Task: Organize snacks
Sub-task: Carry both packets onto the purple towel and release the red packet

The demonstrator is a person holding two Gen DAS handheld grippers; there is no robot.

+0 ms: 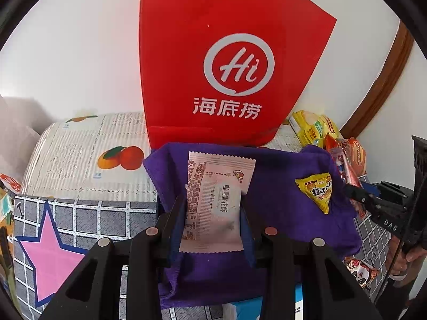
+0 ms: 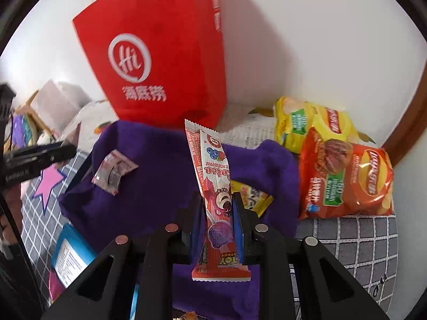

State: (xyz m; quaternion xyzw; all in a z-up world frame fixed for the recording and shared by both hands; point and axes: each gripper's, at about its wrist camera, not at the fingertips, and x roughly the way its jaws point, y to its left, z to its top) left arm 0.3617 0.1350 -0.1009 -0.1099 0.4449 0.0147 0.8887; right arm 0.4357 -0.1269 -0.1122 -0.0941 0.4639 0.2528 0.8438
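A pale pink snack sachet (image 1: 217,202) is pinched between the two fingers of the left gripper (image 1: 213,213) and is held upright above a purple cloth (image 1: 280,192). A long red-and-white candy stick packet (image 2: 216,197) is pinched in the same manner by the right gripper (image 2: 217,218), its upper end tilted slightly to the left and its serrated lower end seen below the fingers.

The purple cloth is spread on the surface (image 2: 360,240), which is covered with a grey grid-patterned sheet bearing a pink star (image 1: 50,250). A small yellow triangular packet (image 1: 317,190) is seen lying on the cloth, to the right of the held sachet. In the right wrist view it is partly hidden behind the right gripper.

A red paper bag (image 1: 226,58) printed with a white "Hi" logo is stood upright just behind the cloth, against a white wall. A yellow crisp bag (image 2: 312,122) and an orange crisp bag (image 2: 347,181) are laid to the right of the cloth, the orange one overlapping the yellow one. A blue-edged box (image 2: 69,258) is partly covered by the near left edge of the cloth.
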